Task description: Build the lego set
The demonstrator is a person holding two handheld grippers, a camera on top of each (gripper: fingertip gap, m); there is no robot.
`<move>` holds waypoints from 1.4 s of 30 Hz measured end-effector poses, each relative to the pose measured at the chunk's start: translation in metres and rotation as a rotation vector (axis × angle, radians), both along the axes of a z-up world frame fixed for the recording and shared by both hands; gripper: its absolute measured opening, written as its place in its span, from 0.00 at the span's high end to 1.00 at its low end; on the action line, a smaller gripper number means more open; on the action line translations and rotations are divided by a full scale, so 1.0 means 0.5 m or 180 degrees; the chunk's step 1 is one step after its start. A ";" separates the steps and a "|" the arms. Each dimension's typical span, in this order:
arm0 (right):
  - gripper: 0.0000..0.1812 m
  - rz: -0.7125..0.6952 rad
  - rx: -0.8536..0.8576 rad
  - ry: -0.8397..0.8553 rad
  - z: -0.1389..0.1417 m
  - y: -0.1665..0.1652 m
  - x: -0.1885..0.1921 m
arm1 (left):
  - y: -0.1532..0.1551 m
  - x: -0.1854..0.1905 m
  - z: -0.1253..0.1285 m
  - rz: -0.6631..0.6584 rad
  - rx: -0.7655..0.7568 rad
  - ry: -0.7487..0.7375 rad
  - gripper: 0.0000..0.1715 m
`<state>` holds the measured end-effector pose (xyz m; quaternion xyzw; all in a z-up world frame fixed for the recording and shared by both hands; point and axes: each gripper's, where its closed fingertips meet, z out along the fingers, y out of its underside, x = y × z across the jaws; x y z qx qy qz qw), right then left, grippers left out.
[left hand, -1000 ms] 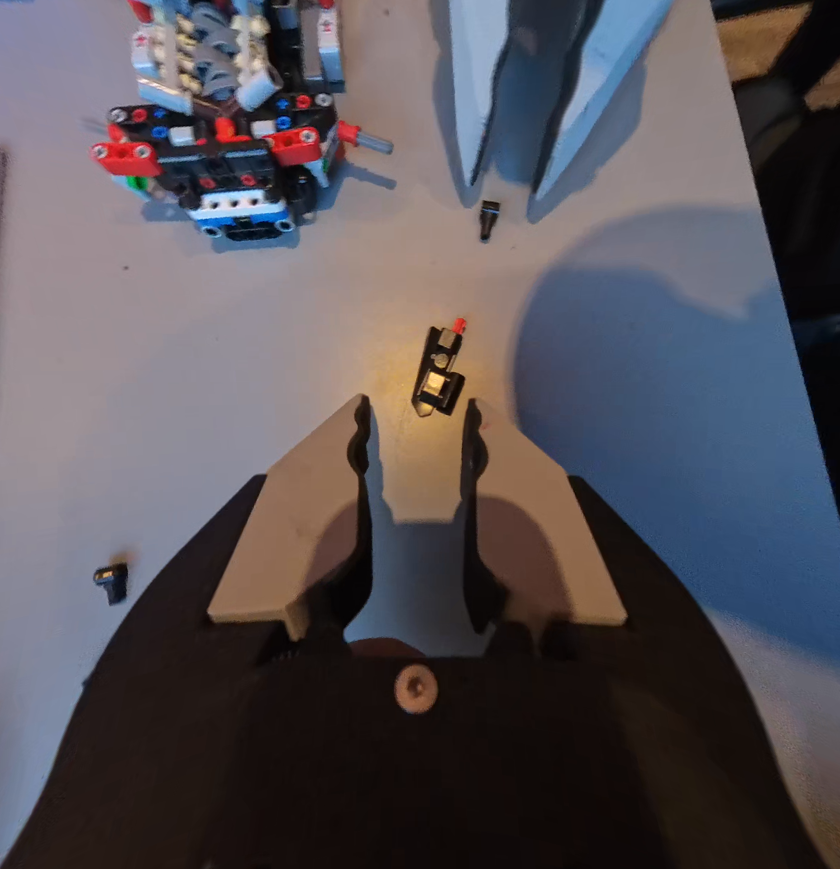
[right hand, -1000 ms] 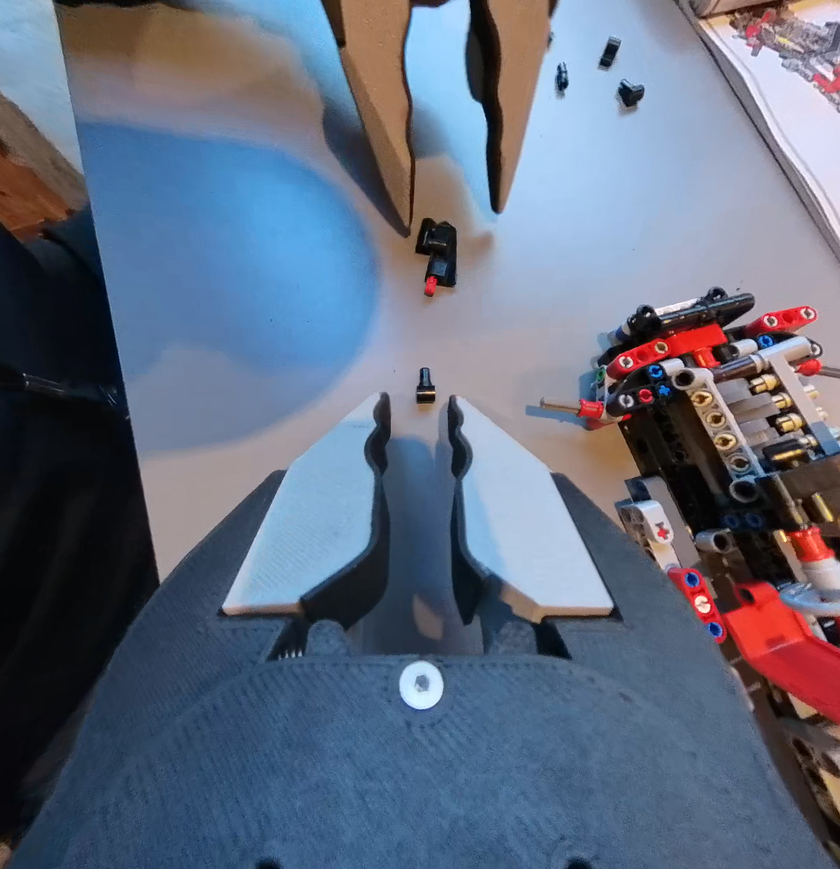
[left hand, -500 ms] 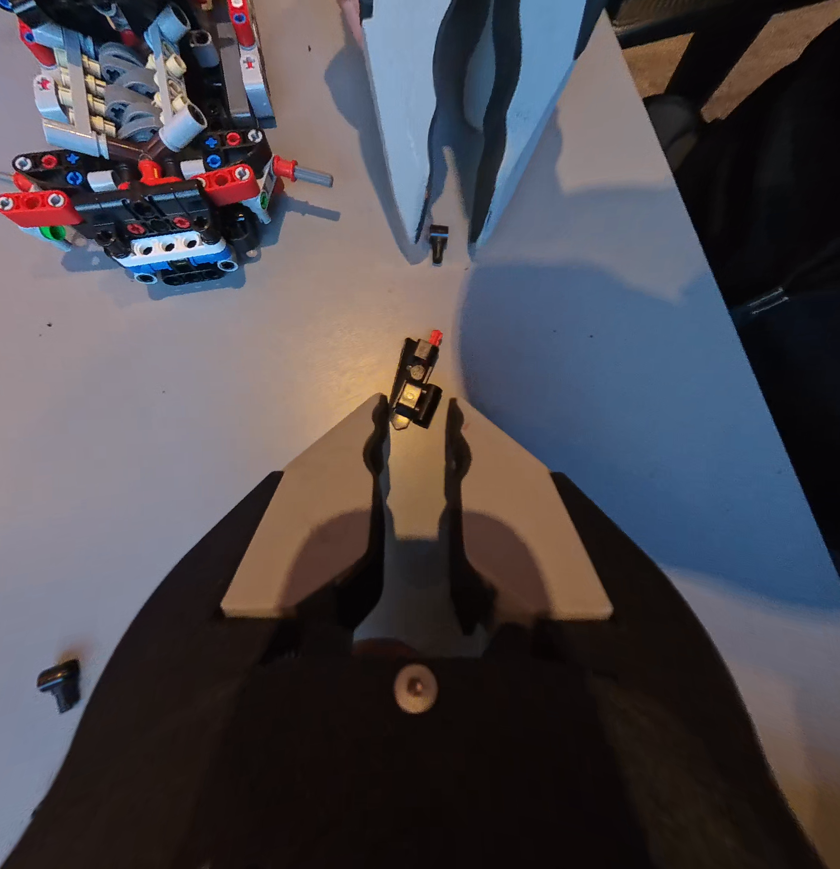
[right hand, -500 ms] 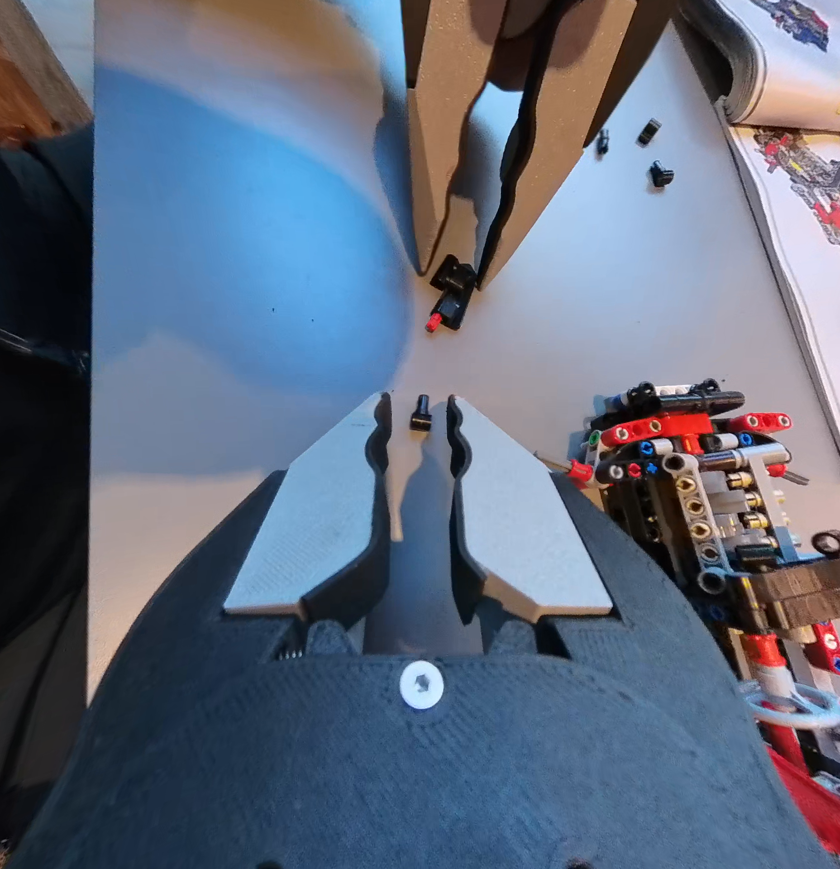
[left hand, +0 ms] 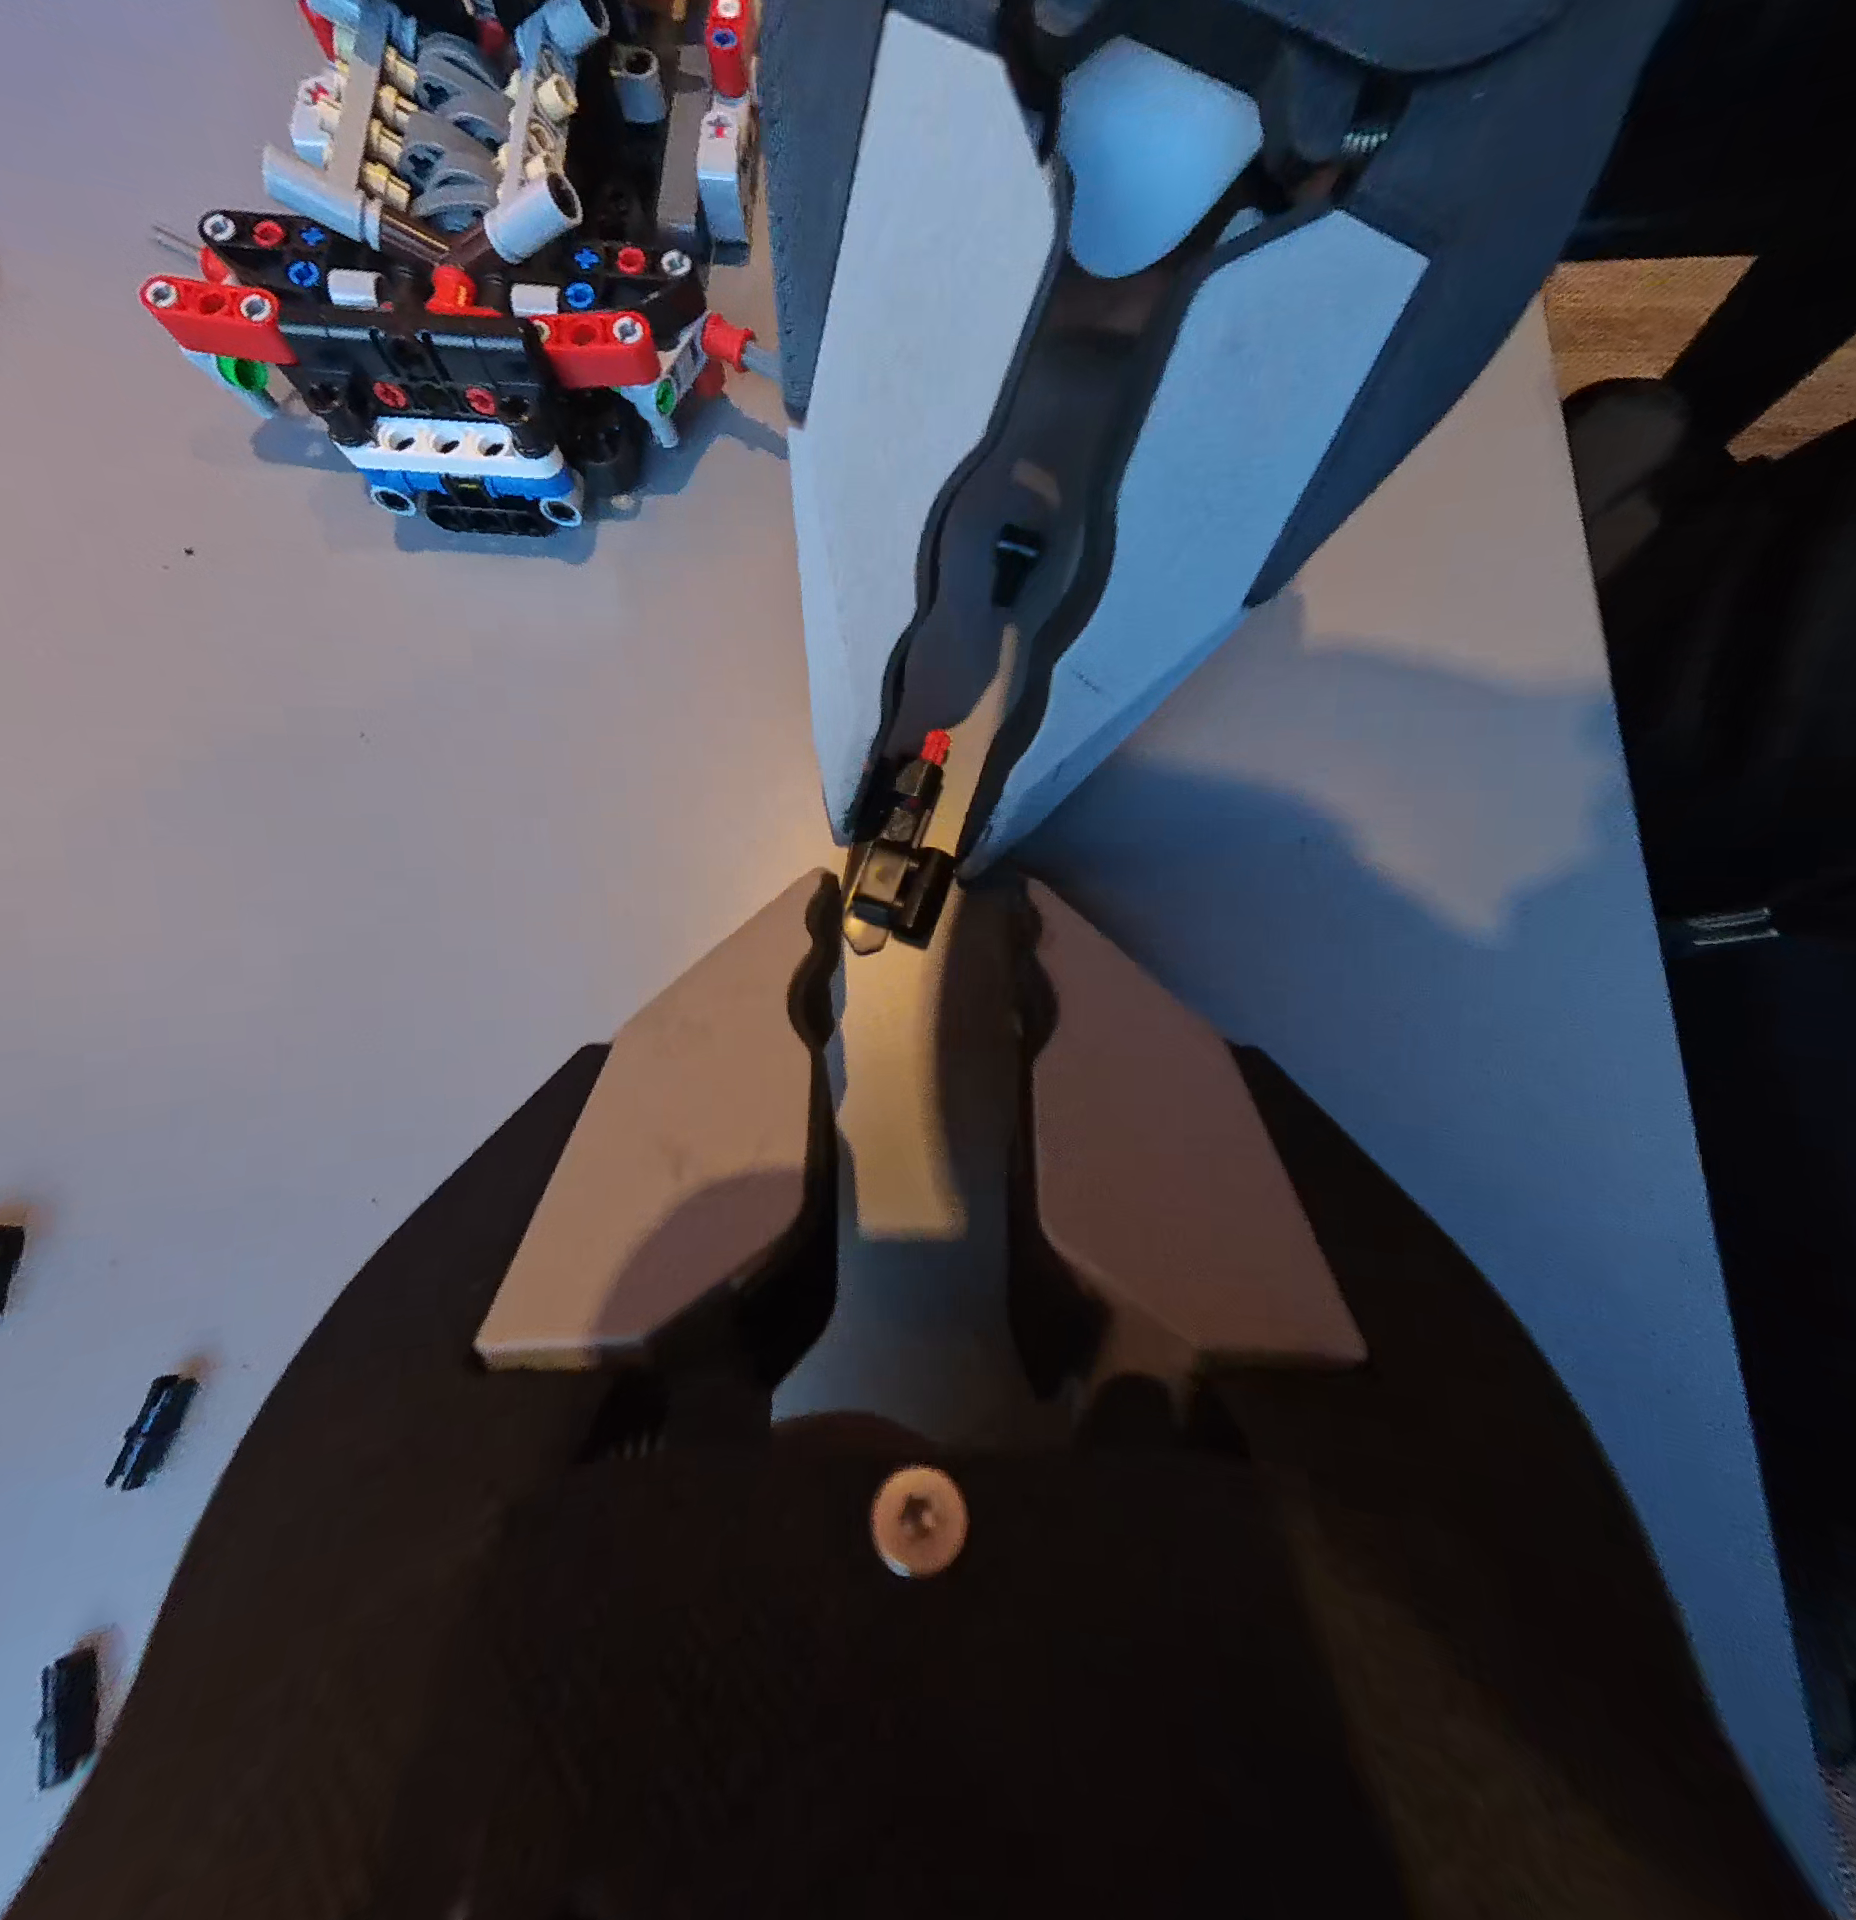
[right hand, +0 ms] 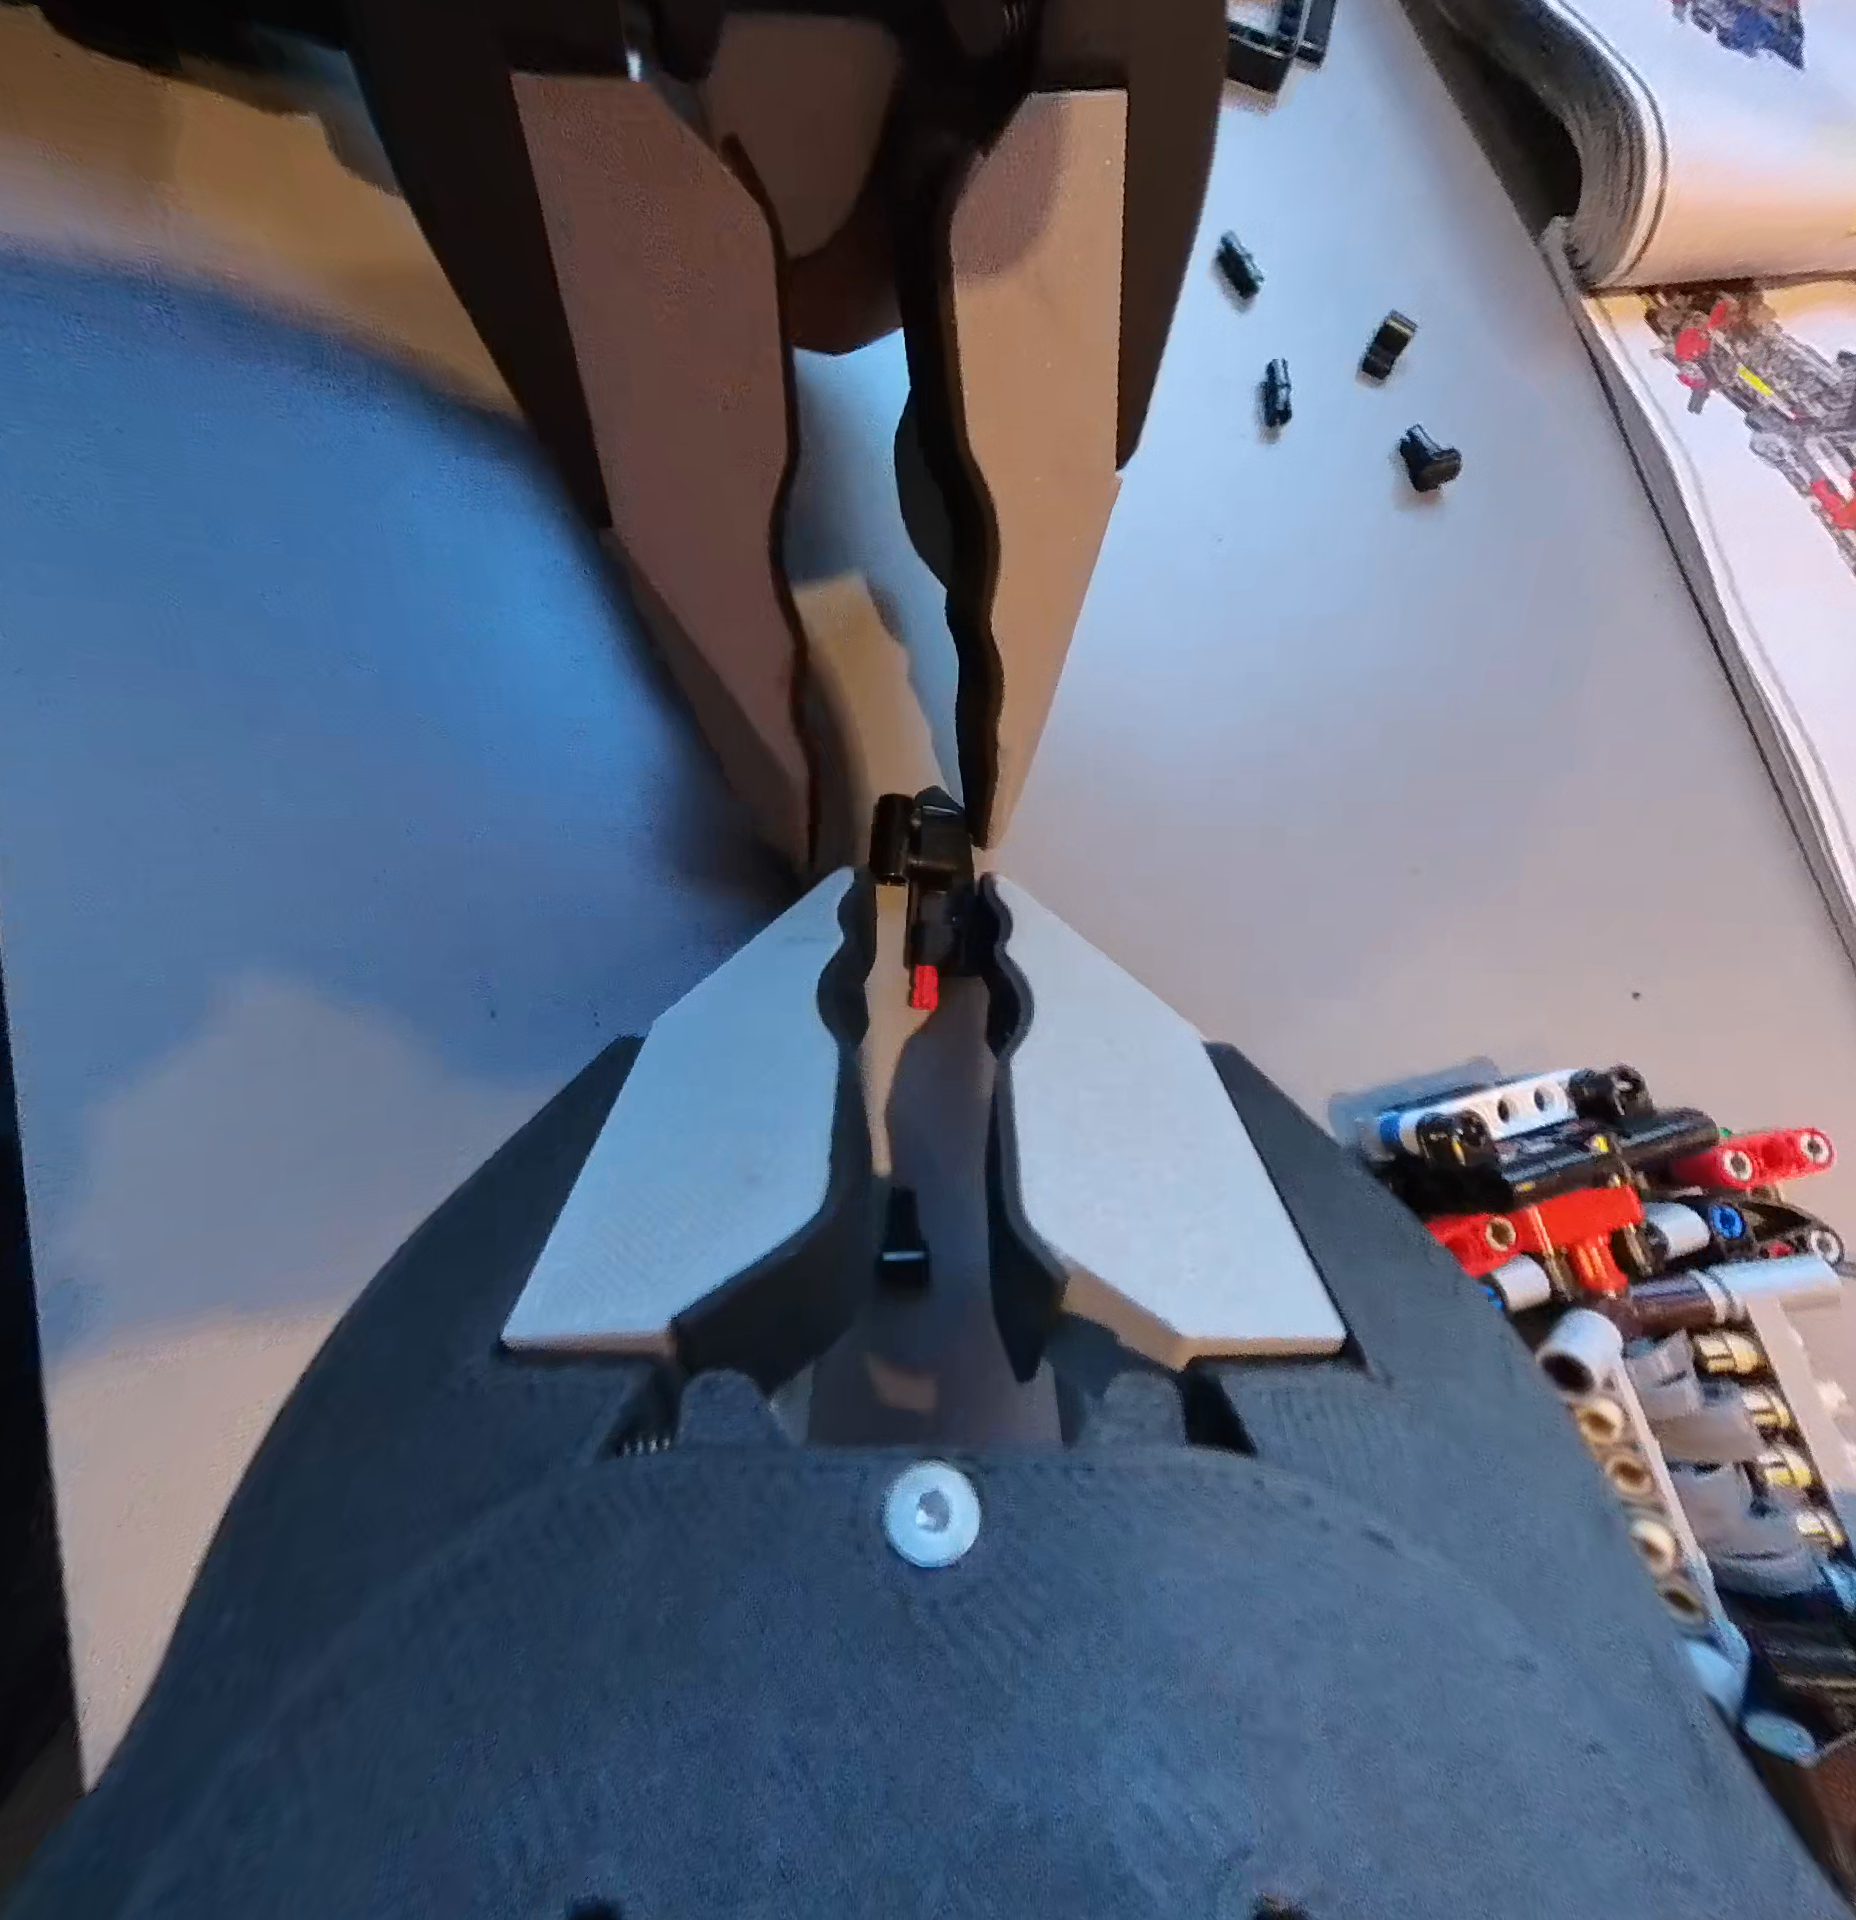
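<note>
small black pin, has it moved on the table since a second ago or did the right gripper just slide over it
Cannot tell. The small black pin now lies between the right gripper fingers, but the lego model also shifts in frame, so mainly the gripper advanced.

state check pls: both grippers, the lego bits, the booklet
left gripper: open, tips straddling the black piece.
right gripper: open, straddling the same piece from the opposite side.
black piece with red pin: lying on the table; grip contact unclear.
small black pin: loose, inside the right gripper's gap.
lego model: partly built, untouched.
loose black pins: scattered, unused.
instruction booklet: open.
</note>
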<state>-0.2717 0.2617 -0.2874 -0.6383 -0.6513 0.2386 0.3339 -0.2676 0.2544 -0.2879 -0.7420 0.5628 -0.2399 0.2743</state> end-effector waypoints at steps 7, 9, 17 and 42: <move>0.89 0.0084 -0.0074 0.0069 0.007 -0.007 -0.014 | -0.001 -0.024 0.001 -0.0050 -0.0017 -0.0100 0.85; 0.91 0.0074 -0.0031 -0.0004 0.000 -0.003 -0.016 | 0.002 -0.024 0.000 -0.0057 0.0022 -0.0119 0.87; 0.92 0.0105 -0.0115 0.0012 -0.001 -0.004 -0.019 | 0.005 -0.015 0.000 -0.0178 0.0050 -0.0152 0.89; 0.93 0.0285 -0.0544 -0.0005 -0.001 -0.011 -0.016 | 0.004 -0.013 -0.001 -0.0042 -0.0224 -0.0238 0.93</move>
